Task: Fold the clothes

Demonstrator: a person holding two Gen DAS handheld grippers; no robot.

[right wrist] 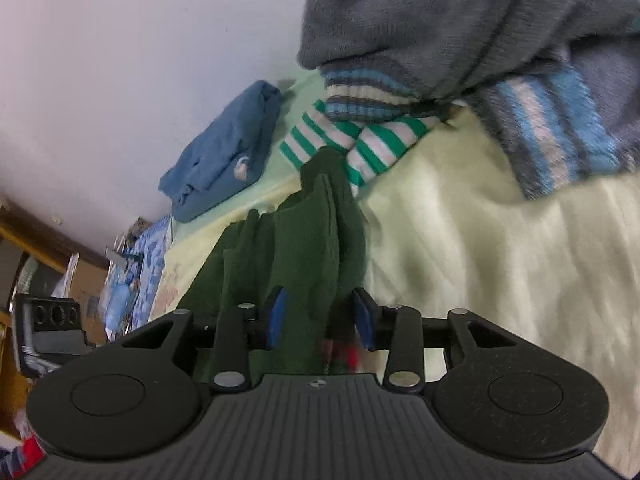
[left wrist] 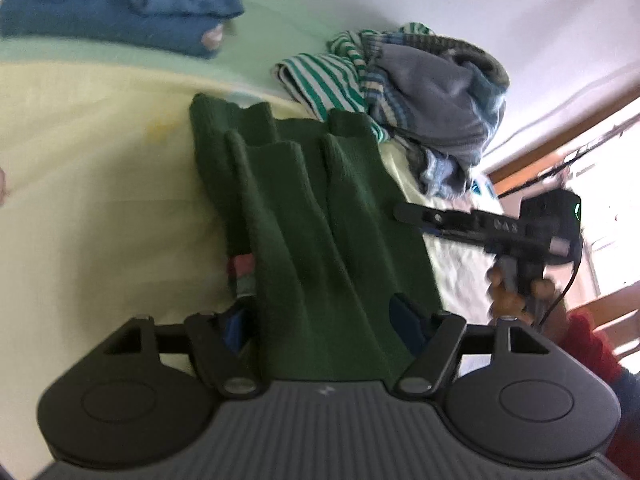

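Note:
A dark green knit garment [left wrist: 304,208] lies in long folds on the pale yellow bed sheet [left wrist: 100,160]. My left gripper [left wrist: 320,324] is open over its near end. The blue pads [left wrist: 236,328] stand wide apart, with cloth between and under them. My right gripper [left wrist: 400,212] comes in from the right, held by a person's hand [left wrist: 516,284], and its tip is at the garment's right edge. In the right wrist view, my right gripper [right wrist: 319,316] is shut on a bunched fold of the green garment [right wrist: 304,248].
A loose pile lies beyond the garment: a green-and-white striped top [left wrist: 320,76] and a grey sweater with blue bands [left wrist: 432,92]. The grey sweater [right wrist: 460,20] looms close in the right wrist view. A folded blue garment [left wrist: 120,4] lies by the white wall. The person's red sleeve [left wrist: 588,344] is at the right.

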